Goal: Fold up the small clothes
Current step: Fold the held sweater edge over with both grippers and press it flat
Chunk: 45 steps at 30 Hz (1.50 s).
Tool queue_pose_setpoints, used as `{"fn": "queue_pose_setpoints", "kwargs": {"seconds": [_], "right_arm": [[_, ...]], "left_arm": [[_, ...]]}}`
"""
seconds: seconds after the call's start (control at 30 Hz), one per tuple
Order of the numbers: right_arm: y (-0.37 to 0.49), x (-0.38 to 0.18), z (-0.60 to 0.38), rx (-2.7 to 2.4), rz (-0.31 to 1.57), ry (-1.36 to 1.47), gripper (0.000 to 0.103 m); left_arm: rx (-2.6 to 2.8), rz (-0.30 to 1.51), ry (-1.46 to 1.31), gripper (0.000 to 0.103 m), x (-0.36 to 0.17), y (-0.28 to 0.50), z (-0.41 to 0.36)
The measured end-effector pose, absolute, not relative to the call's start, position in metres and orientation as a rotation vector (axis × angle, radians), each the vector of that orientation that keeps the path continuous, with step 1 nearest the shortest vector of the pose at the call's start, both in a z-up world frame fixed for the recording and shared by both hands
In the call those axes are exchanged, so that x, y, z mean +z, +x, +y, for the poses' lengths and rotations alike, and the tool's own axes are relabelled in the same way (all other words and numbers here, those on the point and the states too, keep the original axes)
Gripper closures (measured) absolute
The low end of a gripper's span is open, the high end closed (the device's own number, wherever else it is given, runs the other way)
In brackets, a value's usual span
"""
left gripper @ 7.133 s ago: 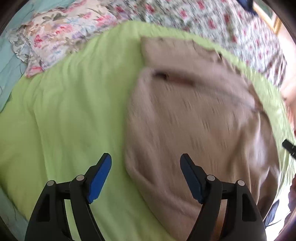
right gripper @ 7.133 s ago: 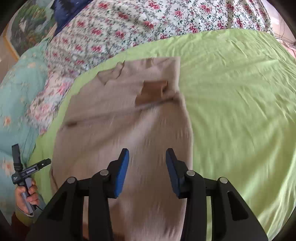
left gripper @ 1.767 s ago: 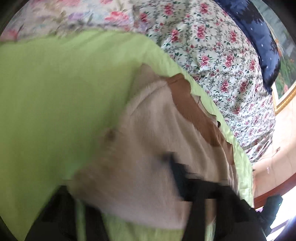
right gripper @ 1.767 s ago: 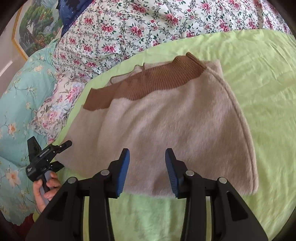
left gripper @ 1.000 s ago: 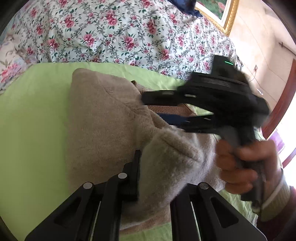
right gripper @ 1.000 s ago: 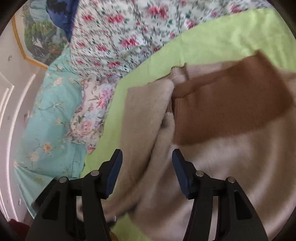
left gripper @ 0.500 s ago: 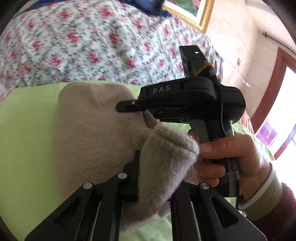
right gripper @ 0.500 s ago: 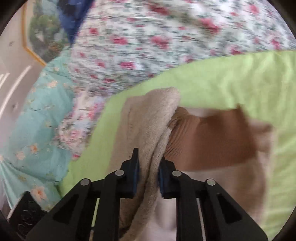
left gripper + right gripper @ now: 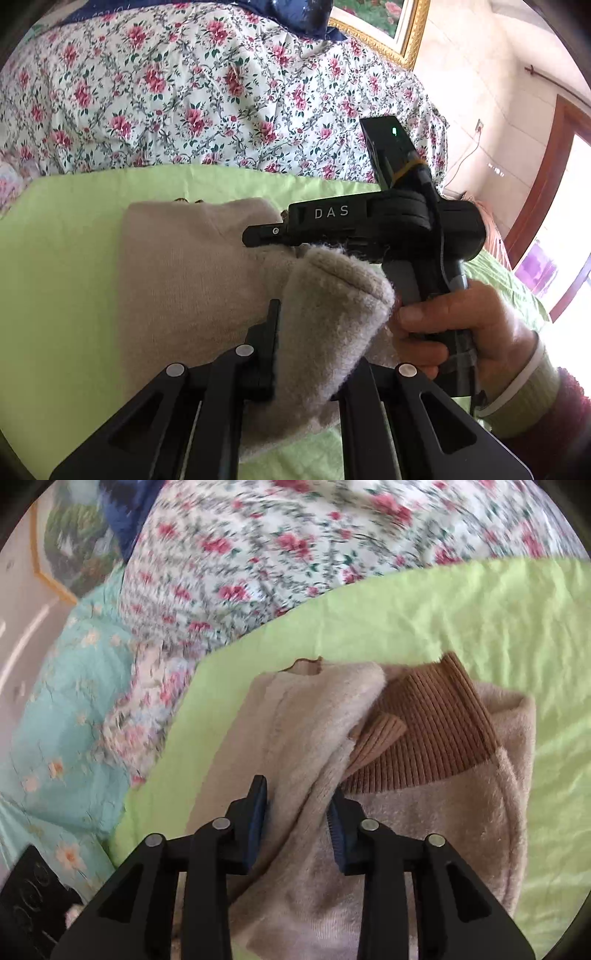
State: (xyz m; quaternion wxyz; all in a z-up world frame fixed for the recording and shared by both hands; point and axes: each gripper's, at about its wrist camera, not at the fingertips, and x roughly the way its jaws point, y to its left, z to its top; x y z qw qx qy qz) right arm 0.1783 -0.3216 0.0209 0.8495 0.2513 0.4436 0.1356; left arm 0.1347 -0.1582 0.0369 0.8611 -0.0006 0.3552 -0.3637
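Note:
A fuzzy beige sweater (image 9: 192,280) with a brown ribbed hem (image 9: 436,734) lies partly folded on the green sheet (image 9: 55,295). My left gripper (image 9: 314,354) is shut on a thick fold of the sweater at its near edge. My right gripper (image 9: 299,812) is shut on another fold of the sweater (image 9: 306,738), next to the brown hem. The right gripper's black body (image 9: 388,221) and the hand holding it show in the left wrist view, just beyond the held fold.
A floral quilt (image 9: 184,92) lies piled behind the sheet. A turquoise flowered blanket (image 9: 62,701) lies at the left of the right wrist view. A gold-framed picture (image 9: 380,29) hangs on the wall, and a wooden door frame (image 9: 546,206) stands at right.
Both grippers stay shut on the sweater's folds. The right gripper's jaws stand a little wider around a thicker fold, and more of the brown hem shows. The left view has shifted slightly.

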Motion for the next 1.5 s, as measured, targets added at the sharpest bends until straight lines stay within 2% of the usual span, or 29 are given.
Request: {"fn": "queue_pose_setpoints", "kwargs": {"seconds": [0.07,0.13,0.17,0.2,0.23,0.3,0.33,0.4,0.43,0.5,0.7,0.8,1.03,1.2,1.3,1.37,1.4,1.47,1.5], "right_arm": [[0.177,0.032,-0.318,0.268,0.929,0.474,0.076],[0.178,0.04,-0.317,0.265,0.927,0.448,0.073],[0.178,0.042,-0.319,0.254,0.937,0.448,0.069],[0.179,0.041,-0.32,0.252,0.963,0.456,0.057],[0.179,0.039,-0.321,0.253,0.993,0.462,0.053],[0.173,0.039,-0.322,0.237,0.998,0.45,0.052],[0.17,0.039,-0.322,0.244,0.992,0.448,0.054],[0.168,0.039,-0.32,0.3,0.983,0.468,0.069],[0.17,0.039,-0.318,0.314,0.982,0.481,0.07],[0.176,0.038,-0.315,0.315,0.983,0.503,0.088],[0.163,0.081,-0.321,0.311,0.797,0.477,0.089],[0.146,0.091,-0.34,0.251,0.752,0.453,0.089],[0.129,0.009,-0.385,0.025,0.969,0.419,0.089],[0.121,-0.007,-0.399,-0.019,0.979,0.438,0.089],[0.119,-0.004,-0.393,-0.023,0.976,0.401,0.086],[0.117,0.001,-0.392,-0.028,0.961,0.409,0.082],[0.114,0.003,-0.392,-0.038,0.953,0.41,0.08],[0.108,0.008,-0.393,-0.063,0.935,0.425,0.068],[0.104,0.009,-0.394,-0.069,0.926,0.437,0.057]], "left_arm": [[-0.767,0.735,0.005,0.095,0.04,0.135,-0.162],[-0.766,0.727,0.012,0.095,0.042,0.134,-0.165],[-0.766,0.729,0.01,0.095,0.042,0.136,-0.165],[-0.765,0.735,0.006,0.095,0.041,0.137,-0.165],[-0.765,0.742,0.002,0.095,0.039,0.138,-0.163],[-0.766,0.747,-0.001,0.095,0.035,0.138,-0.161],[-0.769,0.744,-0.003,0.095,0.035,0.136,-0.159],[-0.771,0.728,-0.004,0.095,0.036,0.132,-0.159],[-0.773,0.724,-0.003,0.095,0.038,0.131,-0.158],[-0.774,0.714,-0.004,0.095,0.041,0.13,-0.157],[-0.821,0.63,-0.072,0.095,0.069,0.132,-0.168],[-0.862,0.628,-0.069,0.095,0.061,0.127,-0.192],[-0.925,0.841,0.003,0.095,-0.02,0.121,-0.26],[-0.929,0.882,0.061,0.092,-0.041,0.116,-0.275],[-0.94,0.913,0.056,0.081,-0.036,0.117,-0.264],[-0.98,0.939,0.021,0.056,-0.027,0.115,-0.248],[-0.991,0.944,0.006,0.05,-0.02,0.111,-0.234],[-1.002,0.93,-0.02,0.038,-0.008,0.105,-0.212],[-0.999,0.917,-0.03,0.036,0.0,0.101,-0.194]]}}
